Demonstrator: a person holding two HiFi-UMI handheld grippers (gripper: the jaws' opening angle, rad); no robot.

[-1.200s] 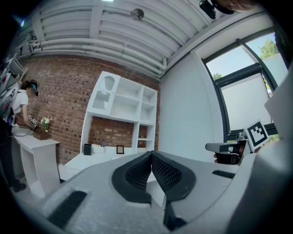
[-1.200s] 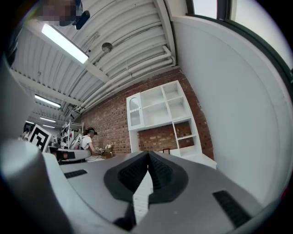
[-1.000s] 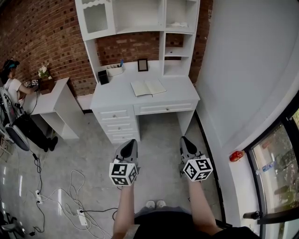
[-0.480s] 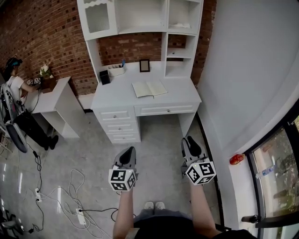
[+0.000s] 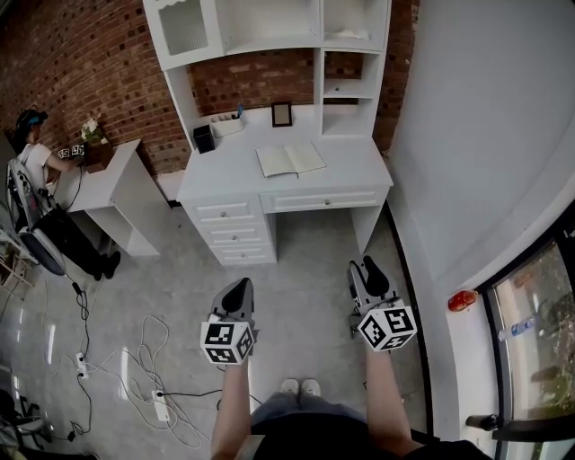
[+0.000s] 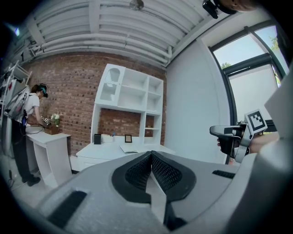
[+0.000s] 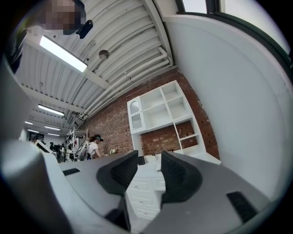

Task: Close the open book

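- Since the earlier frame the left claw (image 5: 239, 287) had sunk a little lower in the head view, and the white worktop (image 5: 359, 171) sat slightly higher in it.
- The right claw (image 5: 367, 268) had been shut then; now its jaws were opening, standing apart with nothing between them, only the drawers (image 5: 234, 235) showing through the gap.
- The left claw's ribbed black pads met at their tips, with nothing clamped.
- The open book (image 5: 290, 159) lay flat with pale pages up, near the middle of the worktop and well apart from both claws.
- Behind it stood a small dark picture frame (image 5: 282, 114), a black box (image 5: 203, 138) and a white tray (image 5: 226, 126) with pens.
- A white hutch (image 5: 269, 27) of square cubbies rose from the worktop against a rough red brick wall (image 5: 81, 63).
- The floor (image 5: 305, 260) was smooth, mottled grey, with white cables (image 5: 135, 359) looping over it to a power strip (image 5: 160, 411).
- A plain white wall (image 5: 467, 135) closed the right side, with a dark-framed window (image 5: 539, 314) below it.
- At the left a person (image 5: 31, 153) stood at a smaller white side desk (image 5: 108, 180).
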